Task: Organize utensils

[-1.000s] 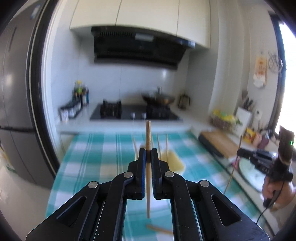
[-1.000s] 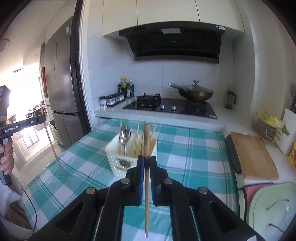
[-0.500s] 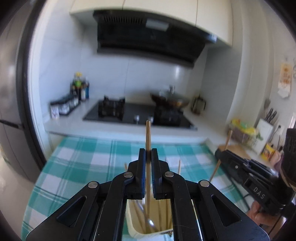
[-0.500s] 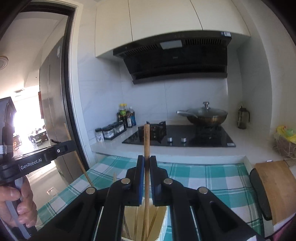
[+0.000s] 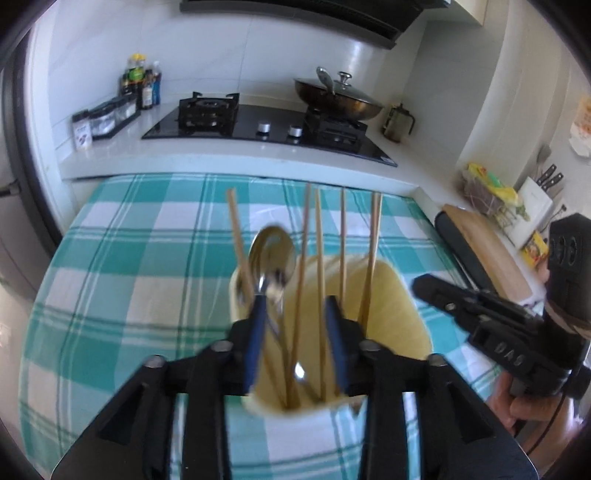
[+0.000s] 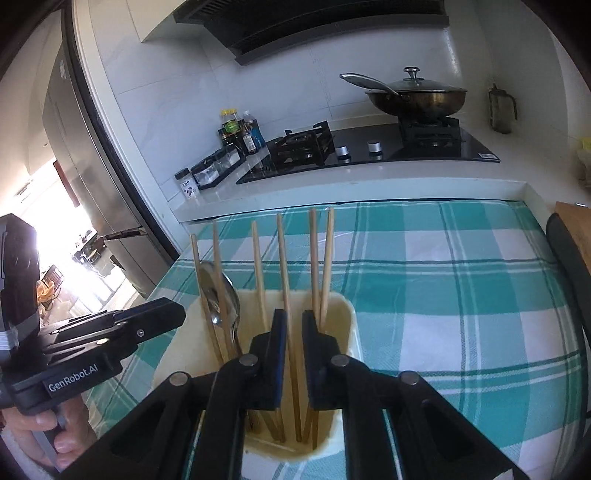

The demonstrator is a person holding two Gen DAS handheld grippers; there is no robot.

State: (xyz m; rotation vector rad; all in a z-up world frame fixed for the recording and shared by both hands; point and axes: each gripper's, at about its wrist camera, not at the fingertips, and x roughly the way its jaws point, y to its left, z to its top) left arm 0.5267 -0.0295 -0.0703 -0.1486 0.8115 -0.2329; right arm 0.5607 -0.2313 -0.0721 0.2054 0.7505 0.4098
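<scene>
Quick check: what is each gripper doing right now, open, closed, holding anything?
Left gripper: open, holding nothing, above the utensil holder.
Right gripper: open, a chopstick standing loose between its fingers.

White tiled walls (image 6: pixel 177 92) are filling the upper frame, a dark hood (image 6: pixel 314 26) hanging at top. A white counter (image 5: pixel 229 157) is running across the middle, a checked cloth (image 6: pixel 461 280) spreading below. Daylight is glaring through a doorway (image 6: pixel 55 251) at left, beside a steel fridge (image 6: pixel 74 122).

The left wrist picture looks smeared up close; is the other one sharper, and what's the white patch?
Left wrist view: spoon and chopsticks are blurred, stove sharper. Right wrist view: chopsticks crisp; white patch is daylight glare by the fridge.
</scene>
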